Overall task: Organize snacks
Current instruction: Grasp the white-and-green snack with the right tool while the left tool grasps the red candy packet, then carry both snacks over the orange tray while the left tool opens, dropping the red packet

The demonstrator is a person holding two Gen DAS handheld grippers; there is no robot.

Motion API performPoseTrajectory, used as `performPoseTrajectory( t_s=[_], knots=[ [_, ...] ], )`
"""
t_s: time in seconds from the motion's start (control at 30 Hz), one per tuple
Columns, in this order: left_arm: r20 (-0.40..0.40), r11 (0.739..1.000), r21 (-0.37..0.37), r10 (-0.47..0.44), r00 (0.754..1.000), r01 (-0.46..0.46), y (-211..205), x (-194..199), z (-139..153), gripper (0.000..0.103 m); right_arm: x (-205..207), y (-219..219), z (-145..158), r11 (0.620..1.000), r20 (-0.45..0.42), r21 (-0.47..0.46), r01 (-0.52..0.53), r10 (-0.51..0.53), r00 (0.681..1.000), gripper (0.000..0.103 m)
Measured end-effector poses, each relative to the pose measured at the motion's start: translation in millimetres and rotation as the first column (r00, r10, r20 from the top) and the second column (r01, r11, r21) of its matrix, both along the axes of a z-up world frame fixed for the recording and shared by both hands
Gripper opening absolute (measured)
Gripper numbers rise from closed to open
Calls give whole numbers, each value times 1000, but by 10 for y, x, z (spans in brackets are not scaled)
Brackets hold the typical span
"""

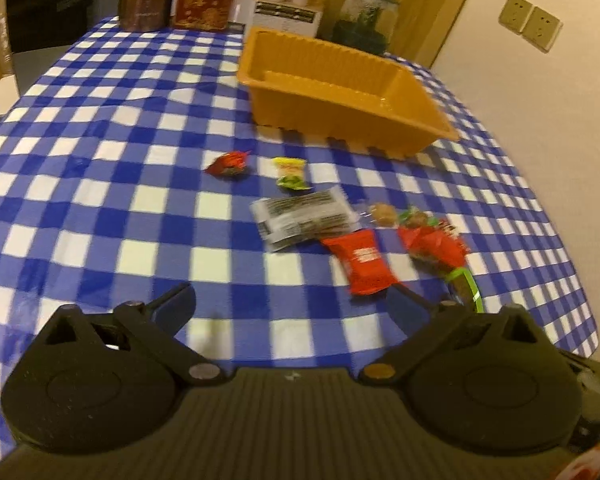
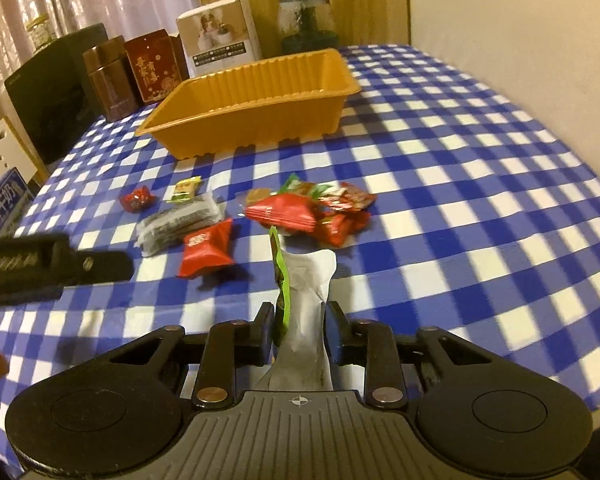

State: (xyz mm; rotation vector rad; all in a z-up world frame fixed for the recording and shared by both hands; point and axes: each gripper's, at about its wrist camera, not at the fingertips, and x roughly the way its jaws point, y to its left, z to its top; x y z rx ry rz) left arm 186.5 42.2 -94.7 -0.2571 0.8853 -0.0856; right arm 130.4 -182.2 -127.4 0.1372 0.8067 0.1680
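Already the right gripper (image 2: 298, 334) is pinching a green-edged white packet (image 2: 306, 300) upright, presumably bound for the empty orange tray (image 2: 260, 120) beyond. Left gripper (image 1: 292, 312) is hanging wide open, empty, nearing the red pouch (image 1: 362, 264).

Snacks (image 1: 300, 220) lie on the table (image 1: 100, 200) before the tray (image 1: 340, 88).
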Motion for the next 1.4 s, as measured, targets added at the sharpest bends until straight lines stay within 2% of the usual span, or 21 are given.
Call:
performPoseTrajectory(
  t_s=[0.07, 0.27, 0.37, 0.4, 0.43, 0.6, 0.67, 0.83, 1.03, 1.2, 1.4],
  knots=[
    [10, 1000, -20, 1, 1000, -1, -72, 45, -23, 95, -46, -78, 34, 1000, 15, -9, 14, -14, 1000, 28],
    [45, 999, -46, -14, 999, 16, -331, 196, -93, 78, -52, -308, 98, 997, 55, -22, 69, -68, 996, 28],
    [54, 1000, -14, -24, 998, 24, -467, 286, -129, 62, -16, -384, 99, 996, 59, -18, 85, -84, 995, 28],
    [51, 1000, -5, -27, 998, 28, -504, 321, -150, 52, -1, -404, 96, 996, 59, -14, 90, -89, 994, 28],
    [44, 999, 4, -33, 998, 33, -528, 356, -174, 47, 8, -424, 93, 996, 59, -11, 93, -93, 994, 28],
    [12, 998, 35, -59, 998, 58, -628, 471, -279, 33, 57, -492, 73, 994, 57, 6, 109, -109, 992, 28],
    [13, 997, 46, -63, 998, 62, -648, 486, -288, 33, 71, -516, 65, 994, 56, 12, 112, -113, 992, 28],
    [13, 995, 63, -74, 997, 74, -653, 465, -282, 21, 88, -544, 38, 993, 48, 22, 116, -117, 992, 28],
    [15, 995, 58, -88, 996, 87, -595, 392, -220, 21, 91, -540, 69, 993, 58, 28, 117, -119, 991, 28],
    [49, 994, 56, -101, 994, 98, -536, 358, -38, 21, 140, -535, 194, 993, 95, 35, 113, -116, 989, 28],
    [121, 992, 73, -111, 986, 102, -427, 525, 294, 20, 435, -462, 501, 995, 172, 57, 83, -92, 981, 28]
  ],
)
